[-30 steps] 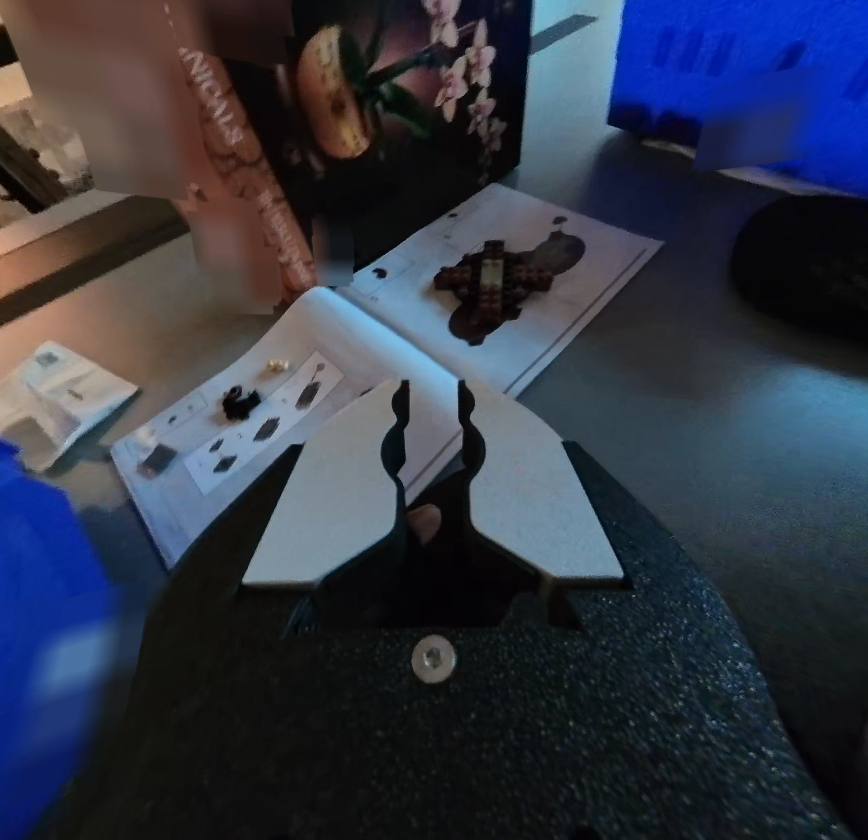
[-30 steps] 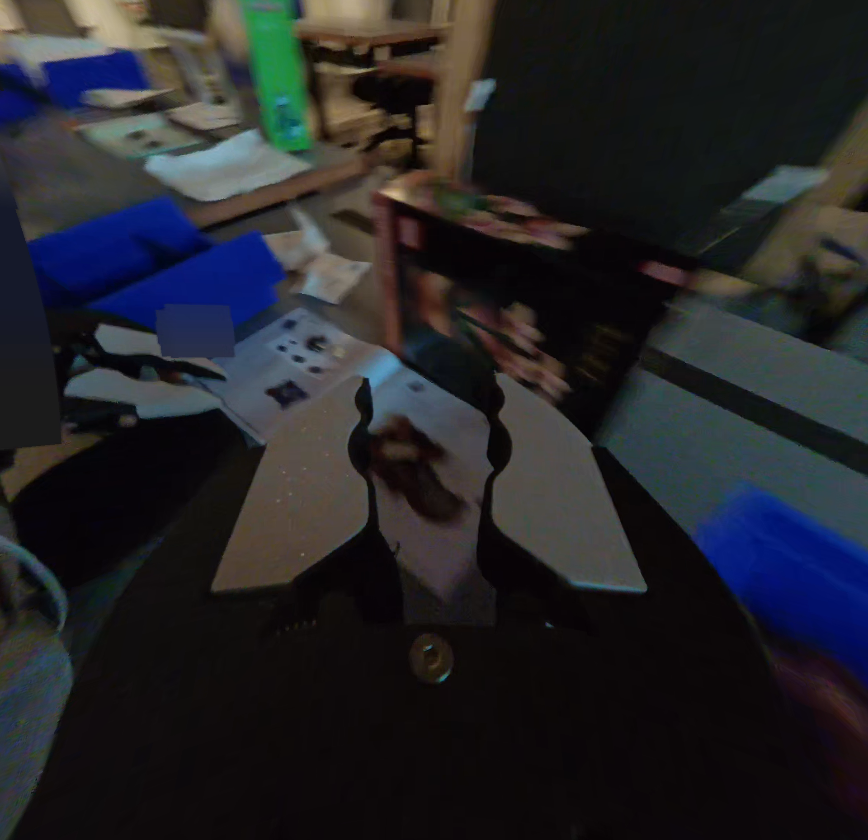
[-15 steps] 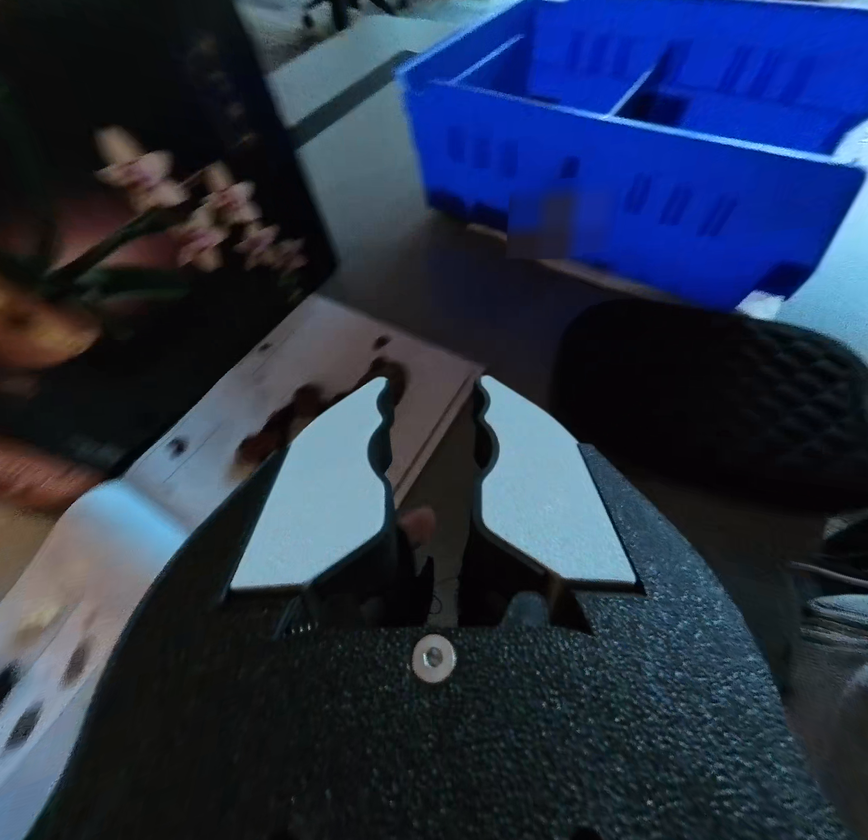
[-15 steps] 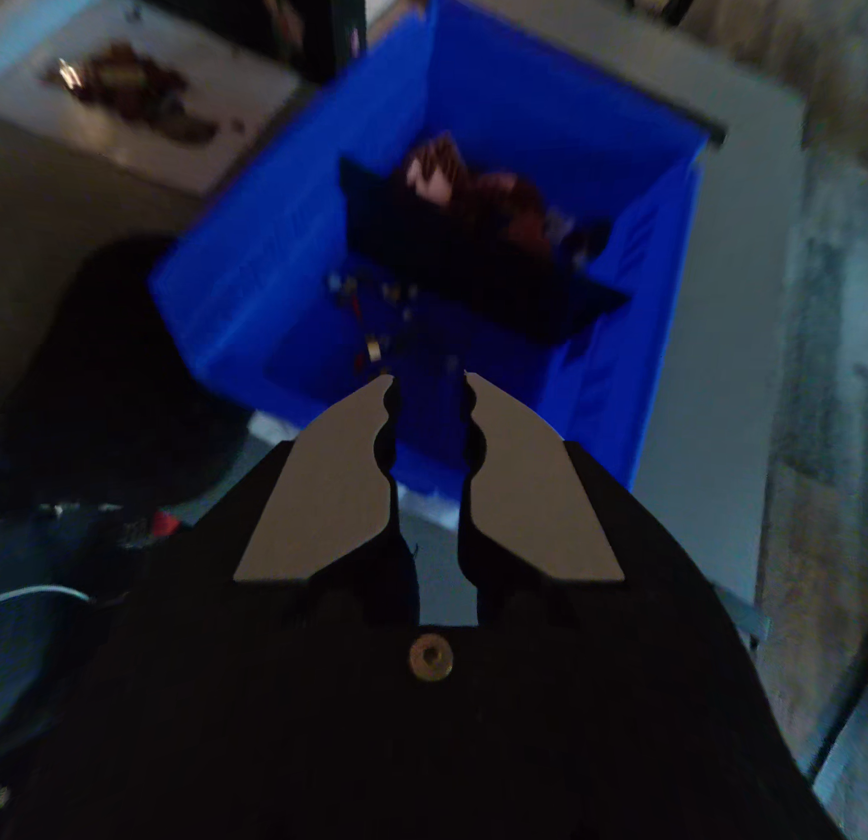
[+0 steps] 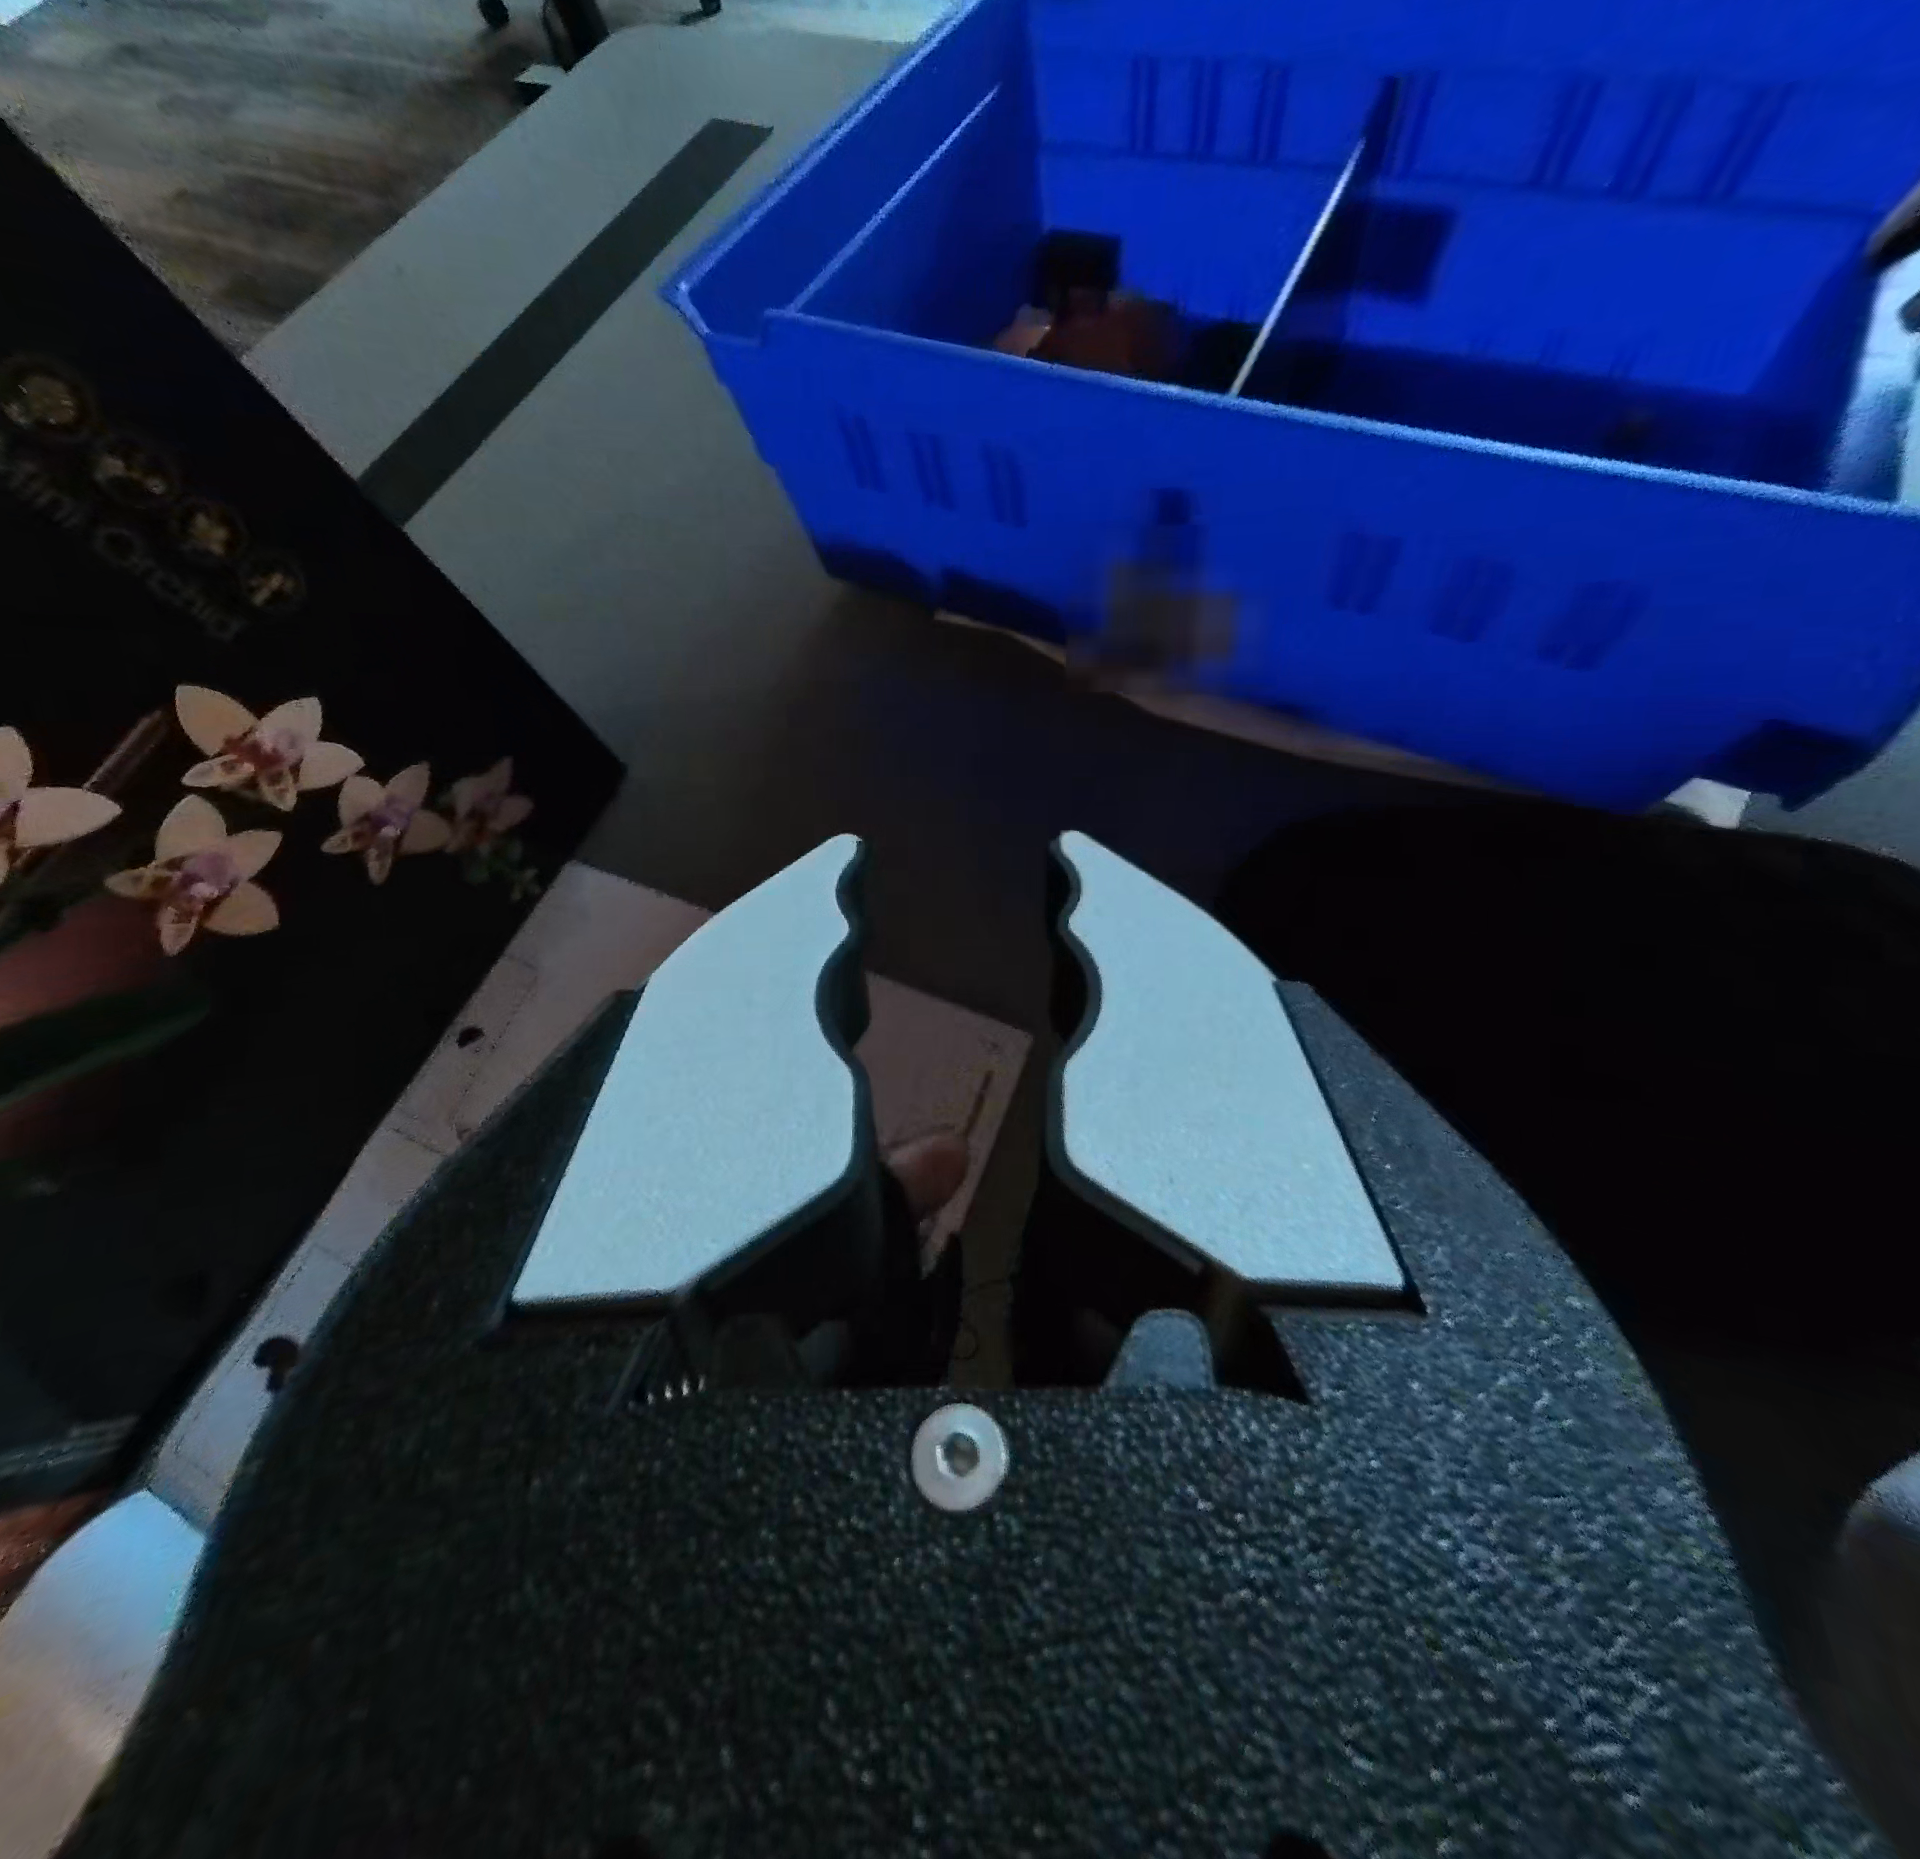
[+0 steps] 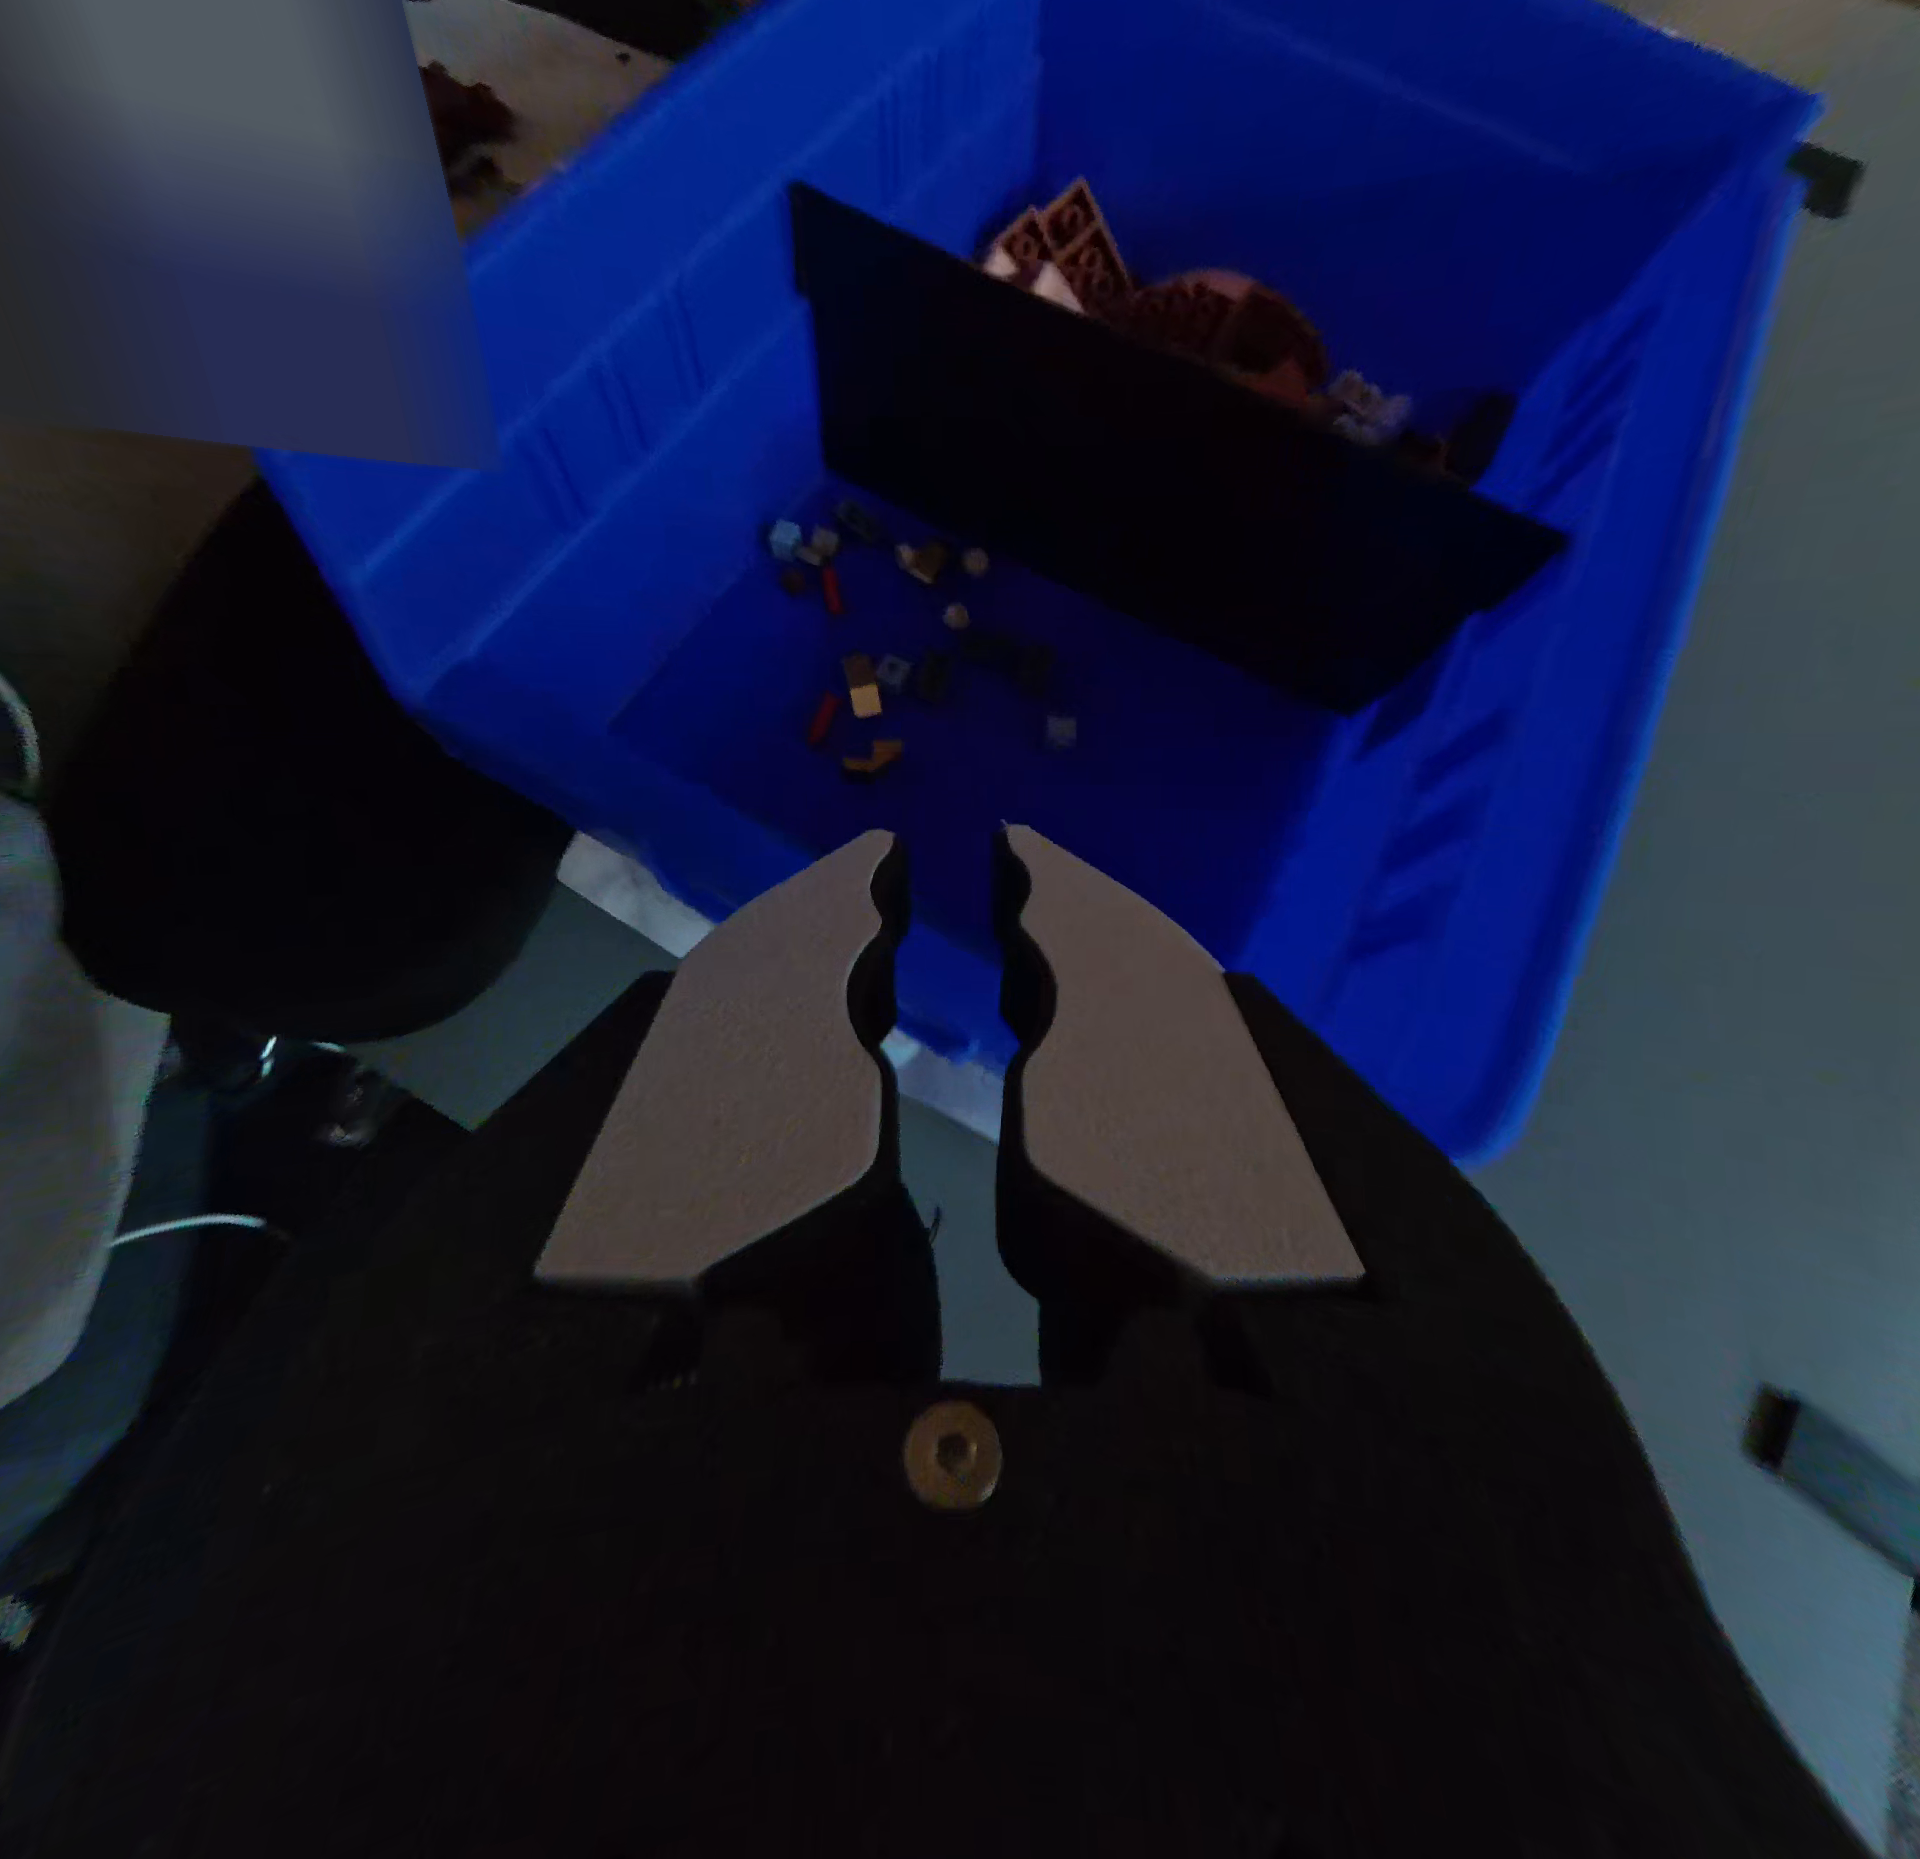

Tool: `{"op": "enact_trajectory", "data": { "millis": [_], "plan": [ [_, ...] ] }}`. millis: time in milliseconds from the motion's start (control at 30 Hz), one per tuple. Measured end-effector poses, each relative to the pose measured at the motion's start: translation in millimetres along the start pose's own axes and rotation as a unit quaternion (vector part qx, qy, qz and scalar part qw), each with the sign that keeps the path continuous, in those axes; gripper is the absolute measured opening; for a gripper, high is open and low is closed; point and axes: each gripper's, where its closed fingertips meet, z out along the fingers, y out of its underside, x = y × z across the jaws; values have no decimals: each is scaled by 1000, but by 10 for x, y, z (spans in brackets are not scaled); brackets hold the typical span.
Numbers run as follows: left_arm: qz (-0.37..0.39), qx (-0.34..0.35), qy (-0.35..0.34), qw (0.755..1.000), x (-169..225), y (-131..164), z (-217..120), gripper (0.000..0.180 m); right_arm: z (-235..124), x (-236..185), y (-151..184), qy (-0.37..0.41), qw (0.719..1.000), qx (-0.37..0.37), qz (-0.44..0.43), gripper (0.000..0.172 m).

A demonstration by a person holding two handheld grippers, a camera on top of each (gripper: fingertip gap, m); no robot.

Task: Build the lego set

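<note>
Both grippers have swung away from the open booklet (image 5: 582, 988) toward the blue bin (image 5: 1351, 562). Left of the bin stands the dark flower-printed box (image 5: 208, 770); the left gripper (image 5: 956, 853) hovers short of the bin's near wall, fingers apart and empty. The right gripper (image 6: 948, 843) hangs above the bin's near compartment, narrowly parted, gripping nothing, over small loose bricks (image 6: 894, 656).

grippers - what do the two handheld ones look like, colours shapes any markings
Both look alike. The left gripper and right gripper each have a black, rough-grained body with one silver screw on the centre line. Each has two flat pale-grey fingers tapering to rounded tips, with black wavy inner edges. No cables or writing show on either.
</note>
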Motion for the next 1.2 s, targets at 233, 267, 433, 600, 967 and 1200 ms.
{"op": "enact_trajectory", "data": {
  "millis": [233, 267, 433, 600, 967, 1200],
  "plan": [
    [-19, -4, -1, 1000, -122, 127, 69, 30, 286, 46, -299, -7, 999, -45, 1, 12],
    [-21, -6, -3, 1000, -147, 152, 65, 30, 362, 52, -308, -6, 998, -63, 19, 12],
    [-30, -12, -11, 999, -263, 262, 56, 30, 778, 105, -317, 3, 994, -112, 16, 10],
    [-40, -9, -12, 999, -332, 313, 83, 30, 1162, 188, -240, 8, 987, -160, 30, 5],
    [-59, -16, -14, 998, -425, 454, 88, 30, 1387, 71, -183, -26, 981, -190, 27, 6],
    [-55, -9, -11, 998, -394, 407, 59, 30, 1099, 102, -357, -30, 991, -122, 47, 5]
  ]
}}
